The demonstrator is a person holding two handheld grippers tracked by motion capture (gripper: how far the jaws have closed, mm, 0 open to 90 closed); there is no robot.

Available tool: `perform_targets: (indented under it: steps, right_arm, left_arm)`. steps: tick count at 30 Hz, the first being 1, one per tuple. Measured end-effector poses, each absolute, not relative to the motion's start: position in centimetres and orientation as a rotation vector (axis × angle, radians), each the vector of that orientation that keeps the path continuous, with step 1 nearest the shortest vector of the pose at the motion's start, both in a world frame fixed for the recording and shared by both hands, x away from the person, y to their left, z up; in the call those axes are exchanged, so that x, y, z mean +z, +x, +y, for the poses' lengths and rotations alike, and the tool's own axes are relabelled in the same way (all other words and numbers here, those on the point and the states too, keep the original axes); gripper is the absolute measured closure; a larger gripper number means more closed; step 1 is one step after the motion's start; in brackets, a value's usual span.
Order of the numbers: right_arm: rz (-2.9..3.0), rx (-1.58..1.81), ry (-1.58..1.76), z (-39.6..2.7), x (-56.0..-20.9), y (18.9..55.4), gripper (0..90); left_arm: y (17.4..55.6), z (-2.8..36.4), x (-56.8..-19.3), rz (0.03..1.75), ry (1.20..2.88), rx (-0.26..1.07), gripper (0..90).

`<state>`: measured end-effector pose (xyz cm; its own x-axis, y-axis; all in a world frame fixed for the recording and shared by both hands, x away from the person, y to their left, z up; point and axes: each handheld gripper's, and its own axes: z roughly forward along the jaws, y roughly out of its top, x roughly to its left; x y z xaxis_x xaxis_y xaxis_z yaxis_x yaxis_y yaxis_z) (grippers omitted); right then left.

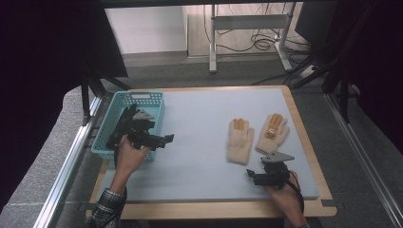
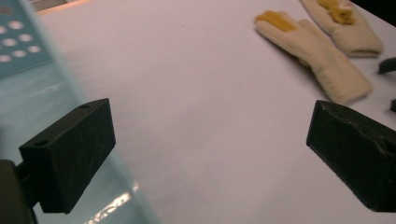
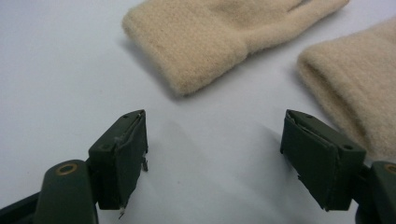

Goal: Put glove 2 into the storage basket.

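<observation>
Pale blue table mat [image 1: 199, 142]: two cream knitted gloves [image 1: 240, 140], both grippers, left [image 1: 164, 140] and right [image 1: 259, 175], gaping wide, holding nothing.

Surface [image 1: 199, 142]: wooden board, pale blue-grey mat over nearly all of it; bare wood shows as a thin border at the right and near edges. Left glove [image 1: 240, 140] and right glove [image 1: 273, 133], both cream knit with orange-yellow on the fingers, lie flat on the right half, just beside each other, cuffs toward the person; whether they touch cannot be told. Blue perforated basket [image 1: 157, 99] sits at the far left corner, apparently overhanging the left edge.
</observation>
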<state>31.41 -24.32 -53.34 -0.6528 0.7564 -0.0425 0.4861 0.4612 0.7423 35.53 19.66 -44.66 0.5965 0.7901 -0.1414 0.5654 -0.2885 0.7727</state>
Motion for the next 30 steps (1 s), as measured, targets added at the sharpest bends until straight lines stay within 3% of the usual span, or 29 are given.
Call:
perform_targets:
  steps: [16, 30]
  right_arm:
    - [2.345, 1.019, 1.049, -24.3, -53.4, 31.4, 22.4]
    - [2.344, 1.024, 1.056, -24.4, -53.4, 31.4, 22.7]
  left_arm:
    - [31.4, 13.3, -50.4, 0.923, 2.124, 0.358, 0.5]
    - [29.7, 13.6, -54.9, 1.027, 2.174, 0.370, 1.4]
